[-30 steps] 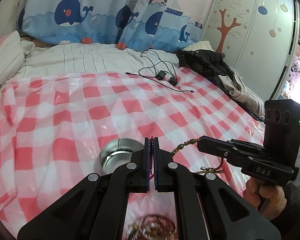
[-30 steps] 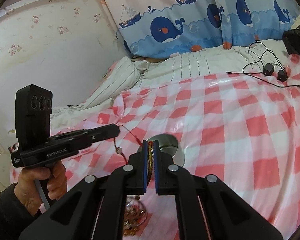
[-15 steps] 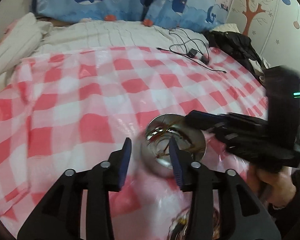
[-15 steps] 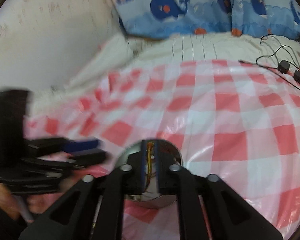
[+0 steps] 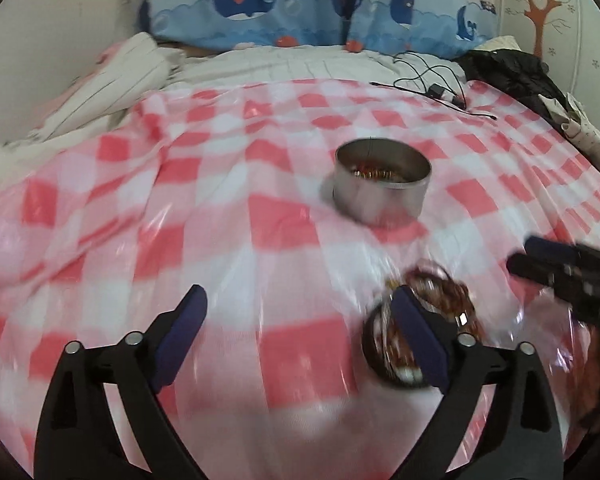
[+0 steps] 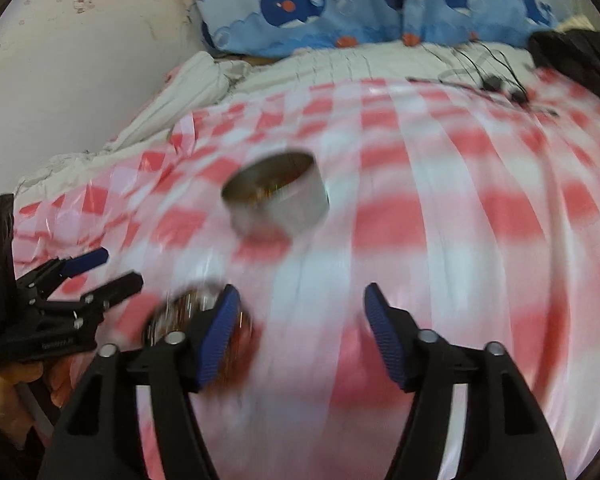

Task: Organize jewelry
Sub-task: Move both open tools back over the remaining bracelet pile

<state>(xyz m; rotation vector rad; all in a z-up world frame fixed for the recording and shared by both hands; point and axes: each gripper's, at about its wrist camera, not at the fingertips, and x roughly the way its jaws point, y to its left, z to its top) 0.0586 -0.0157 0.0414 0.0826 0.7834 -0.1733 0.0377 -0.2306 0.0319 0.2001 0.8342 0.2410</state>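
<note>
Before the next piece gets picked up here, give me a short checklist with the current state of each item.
1. Left gripper empty and open: ok, fingers spread wide, nothing between them.
2. Right gripper empty and open: ok, fingers wide apart.
3. Metal tin upright on the checked cloth: ok.
4. A piece lies inside the tin: ok, red and gold strands show over the rim; which piece, cannot tell.
5. Glass bowl of jewelry within reach: ok, it sits just past the left gripper's right finger.
6. Next piece singled out in the bowl: cannot tell, contents are blurred and tangled.
</note>
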